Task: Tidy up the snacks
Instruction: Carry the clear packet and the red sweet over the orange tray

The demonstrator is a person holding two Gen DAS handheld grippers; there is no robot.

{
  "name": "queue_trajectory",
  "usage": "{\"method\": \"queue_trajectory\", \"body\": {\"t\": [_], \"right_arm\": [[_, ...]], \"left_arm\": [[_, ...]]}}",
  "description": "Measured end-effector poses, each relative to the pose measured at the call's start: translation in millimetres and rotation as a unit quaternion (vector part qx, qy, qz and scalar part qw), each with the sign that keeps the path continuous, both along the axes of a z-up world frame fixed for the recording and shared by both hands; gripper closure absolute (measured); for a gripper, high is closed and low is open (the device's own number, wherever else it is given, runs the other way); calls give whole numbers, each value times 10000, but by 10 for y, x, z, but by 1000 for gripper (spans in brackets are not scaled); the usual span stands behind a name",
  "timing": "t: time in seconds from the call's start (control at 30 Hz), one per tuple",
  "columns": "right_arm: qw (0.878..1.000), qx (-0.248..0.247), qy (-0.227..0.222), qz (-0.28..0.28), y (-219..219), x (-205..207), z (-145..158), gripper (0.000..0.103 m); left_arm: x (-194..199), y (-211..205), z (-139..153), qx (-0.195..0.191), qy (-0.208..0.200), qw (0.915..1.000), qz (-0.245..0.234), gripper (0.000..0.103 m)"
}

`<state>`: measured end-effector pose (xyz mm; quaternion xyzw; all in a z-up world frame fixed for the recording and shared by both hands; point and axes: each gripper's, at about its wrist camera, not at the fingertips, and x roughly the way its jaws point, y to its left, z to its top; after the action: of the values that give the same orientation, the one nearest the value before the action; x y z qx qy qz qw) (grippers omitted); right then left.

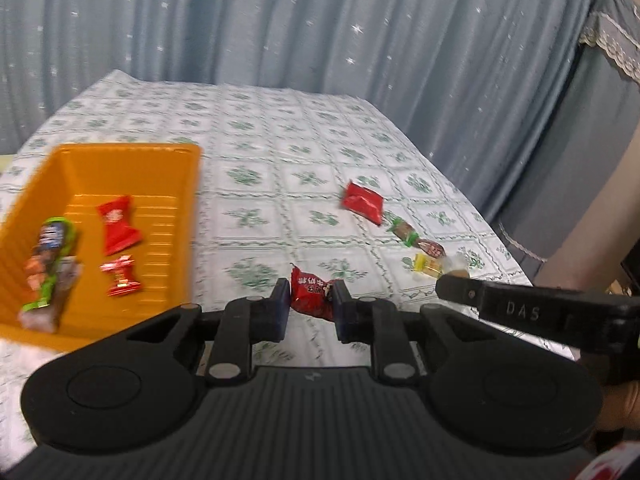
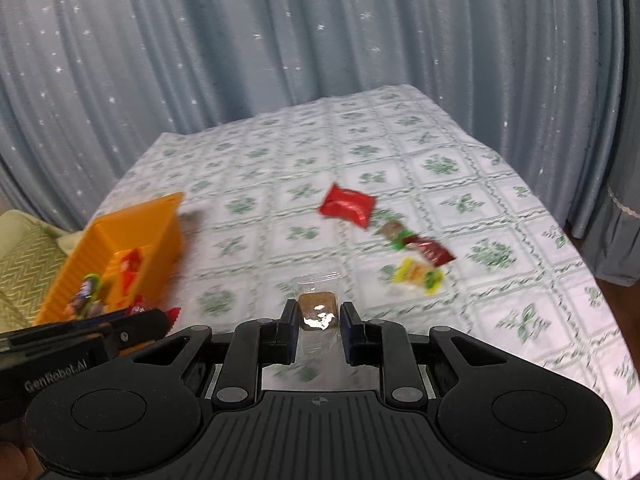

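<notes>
My left gripper (image 1: 311, 296) is shut on a red snack packet (image 1: 311, 291) and holds it above the table, right of the orange tray (image 1: 120, 160). The tray holds a green-edged bar (image 1: 48, 264), a red packet (image 1: 117, 224) and a small red candy (image 1: 120, 277). My right gripper (image 2: 319, 314) is shut on a clear-wrapped brown square snack (image 2: 318, 311) above the table. On the cloth lie a red packet (image 2: 347, 205), a green-ended candy (image 2: 394, 233), a dark red candy (image 2: 434, 251) and a yellow candy (image 2: 418, 276).
The table wears a white cloth with green flower squares (image 1: 280, 128). A blue starred curtain (image 1: 280, 20) hangs behind it. A covered piece of furniture (image 1: 608, 80) stands at the right. The tray also shows in the right wrist view (image 2: 132, 232), with a pale cushion (image 2: 24, 264) beside it.
</notes>
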<state>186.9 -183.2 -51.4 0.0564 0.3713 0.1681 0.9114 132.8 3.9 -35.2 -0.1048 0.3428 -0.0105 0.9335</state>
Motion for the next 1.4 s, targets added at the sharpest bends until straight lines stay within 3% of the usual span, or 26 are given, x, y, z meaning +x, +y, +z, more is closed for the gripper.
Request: {"method": "queue_trajectory", "body": {"t": [0.57,1.4], "right_arm": [[9991,157,-155,366,479,-780,364,81],[9944,-3,-318,1006,1066,-1011,474,81]], "left_arm": [[-821,371,486,-93,-190,9983,552,83],[-1222,853,613,-22,-295,9941,1040,83]]}}
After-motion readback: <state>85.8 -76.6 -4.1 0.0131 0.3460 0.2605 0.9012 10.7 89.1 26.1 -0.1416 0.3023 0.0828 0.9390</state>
